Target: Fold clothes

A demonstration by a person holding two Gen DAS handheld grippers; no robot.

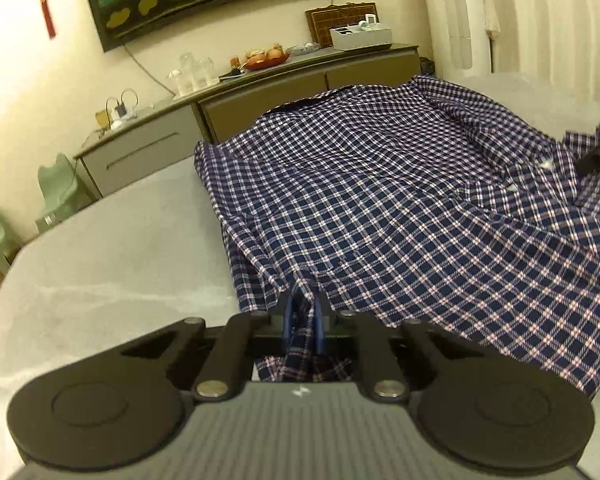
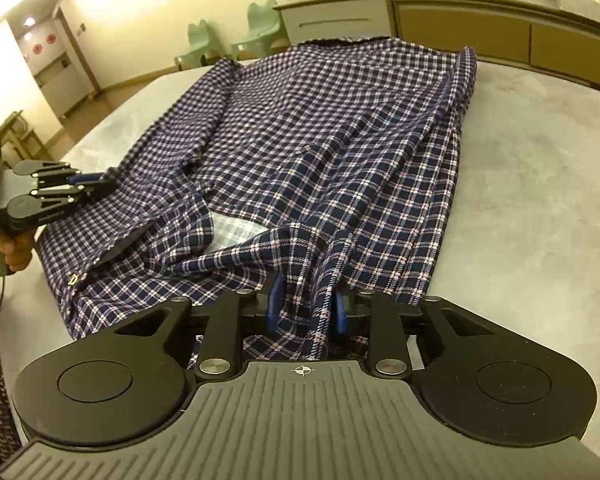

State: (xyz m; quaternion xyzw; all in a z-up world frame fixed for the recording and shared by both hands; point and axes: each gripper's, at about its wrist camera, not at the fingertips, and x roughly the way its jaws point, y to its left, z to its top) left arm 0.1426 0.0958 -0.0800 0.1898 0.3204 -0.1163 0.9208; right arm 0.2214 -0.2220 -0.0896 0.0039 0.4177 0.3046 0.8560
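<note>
Left wrist view: I see the plaid shirt (image 1: 380, 200) spread across the grey table (image 1: 112, 248), its far hem near the sideboard (image 1: 260, 92). My left gripper (image 1: 302, 320) has its blue pads (image 1: 287, 320) pinched together on a bunched fold at the shirt's near edge. The right gripper (image 1: 598, 144) shows only as a dark sliver at the frame's right margin, over the collar area. Right wrist view: the shirt (image 2: 320, 128) lies lengthwise away from me, front up, collar opening showing pale lining. My right gripper (image 2: 306, 304) is clamped on a ridge of fabric beside the collar. The left gripper (image 2: 96, 184) grips the shirt's left edge, held by a hand (image 2: 8, 248).
</note>
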